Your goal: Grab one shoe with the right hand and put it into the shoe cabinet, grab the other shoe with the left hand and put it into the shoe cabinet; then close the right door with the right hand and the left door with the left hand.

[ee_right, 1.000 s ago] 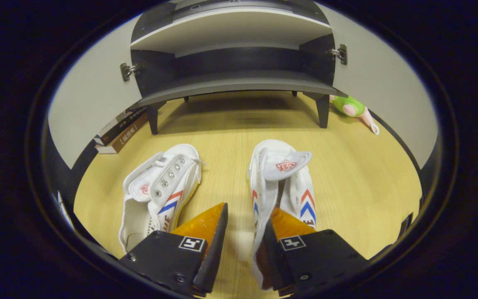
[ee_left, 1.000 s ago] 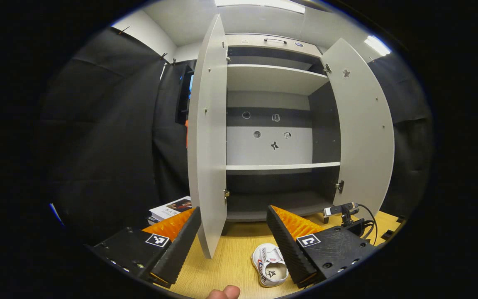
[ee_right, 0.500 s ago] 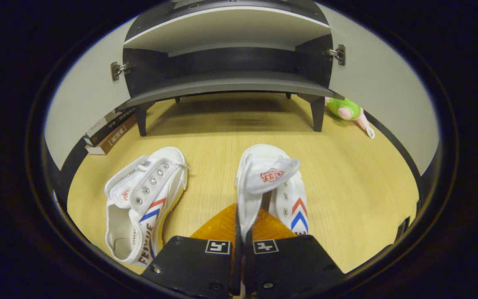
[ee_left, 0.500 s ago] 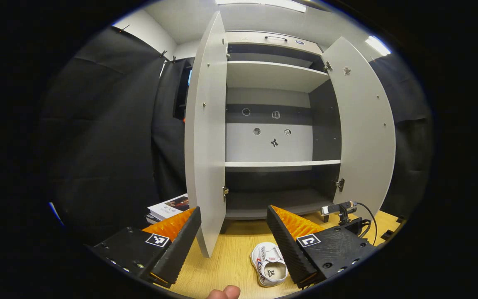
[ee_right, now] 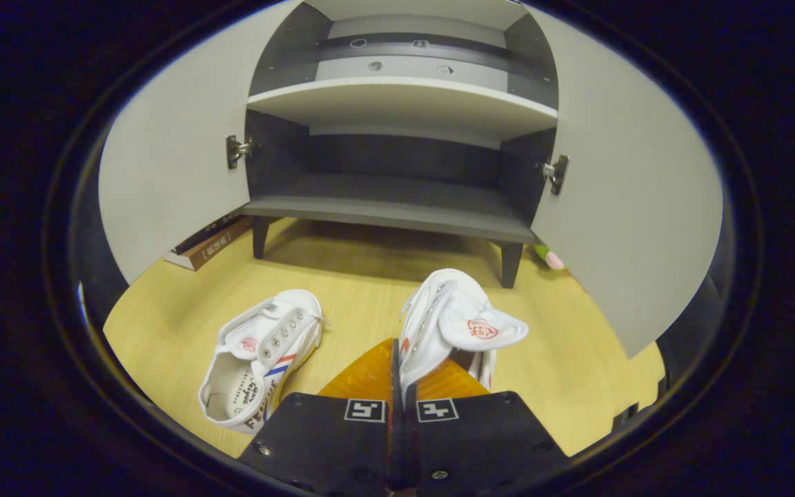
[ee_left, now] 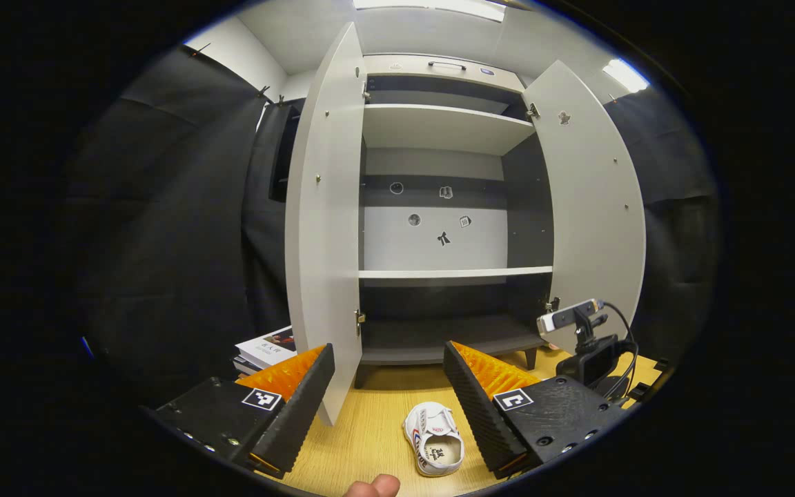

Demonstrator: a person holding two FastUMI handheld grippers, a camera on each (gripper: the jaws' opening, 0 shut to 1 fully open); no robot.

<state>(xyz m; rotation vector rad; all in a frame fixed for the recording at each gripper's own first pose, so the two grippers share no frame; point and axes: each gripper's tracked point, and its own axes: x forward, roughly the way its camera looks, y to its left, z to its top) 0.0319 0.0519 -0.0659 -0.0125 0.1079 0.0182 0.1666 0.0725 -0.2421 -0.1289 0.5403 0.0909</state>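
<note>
In the right gripper view, my right gripper (ee_right: 401, 362) is shut on the side wall of a white shoe (ee_right: 463, 321) with red and blue chevrons, held just above the wooden floor. The shoe's toe points at the cabinet's dark bottom shelf (ee_right: 384, 207). The other shoe (ee_right: 263, 359) lies on its side to the left. In the left gripper view, my left gripper (ee_left: 389, 351) hangs open and empty in front of the open cabinet (ee_left: 439, 273). One shoe (ee_left: 434, 447) lies on the floor between its fingers and farther off.
Both grey doors stand wide open, the left door (ee_right: 170, 172) and the right door (ee_right: 632, 207). Stacked books (ee_right: 208, 241) lie by the cabinet's left leg. A bit of a plush toy (ee_right: 549, 259) peeks out behind the right door. A thumb (ee_left: 373, 486) shows at the bottom.
My right gripper shut on the right-hand shoe's side wall, then lifted it and tilted up toward the cabinet. The left gripper stayed open and drifted slightly.
</note>
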